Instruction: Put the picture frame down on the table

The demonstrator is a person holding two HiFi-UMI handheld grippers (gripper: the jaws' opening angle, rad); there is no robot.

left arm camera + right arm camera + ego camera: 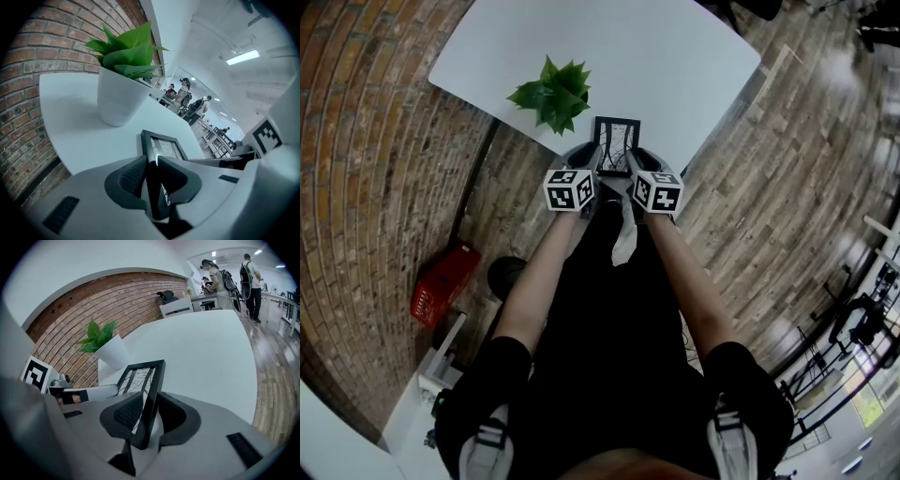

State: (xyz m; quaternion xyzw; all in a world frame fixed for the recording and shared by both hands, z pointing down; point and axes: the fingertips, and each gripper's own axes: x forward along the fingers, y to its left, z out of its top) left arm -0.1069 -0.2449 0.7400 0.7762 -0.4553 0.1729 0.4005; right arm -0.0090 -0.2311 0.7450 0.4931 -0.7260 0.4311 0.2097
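Clamping the picture frame (617,141) by opposite side edges, left tongs (151,174) and right tongs (149,414) hide its lower corners.

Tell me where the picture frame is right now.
Centre of the head view: the picture frame is gripped on its side edges by the left tool and right tool, at the white table's near edge, just right of the potted plant.
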